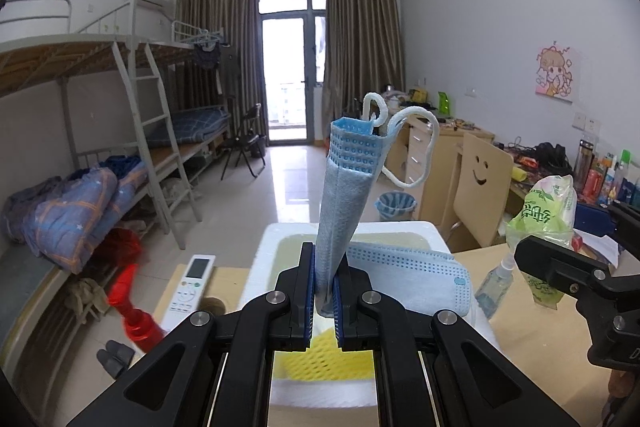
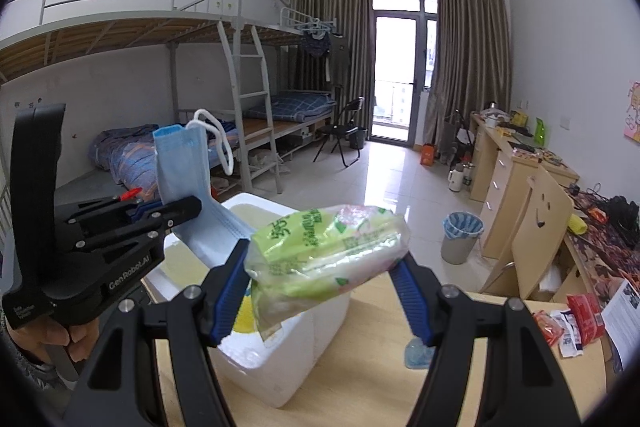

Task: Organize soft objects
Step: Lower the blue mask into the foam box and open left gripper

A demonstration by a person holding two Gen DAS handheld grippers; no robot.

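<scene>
My left gripper (image 1: pixel 324 287) is shut on a blue face mask (image 1: pixel 348 187) and holds it over the white foam box (image 1: pixel 400 227). Half of the mask stands upright with its white ear loops on top; the other half droops over the box to the right. A yellow sponge (image 1: pixel 320 355) lies inside the box. My right gripper (image 2: pixel 322 283) is shut on a green tissue pack (image 2: pixel 324 247) and holds it in the air above the box's right side (image 2: pixel 280 355). The left gripper (image 2: pixel 160 215) with the mask (image 2: pixel 180 163) shows at the left of the right wrist view.
The box stands on a wooden desk (image 2: pixel 360 387). A white remote (image 1: pixel 192 283) and a red bottle (image 1: pixel 132 303) are left of the box. A clear spray bottle (image 1: pixel 494 285) stands to its right. Snack packets (image 2: pixel 568 323) lie on the desk's right. A wooden chair (image 2: pixel 536 227) stands beyond.
</scene>
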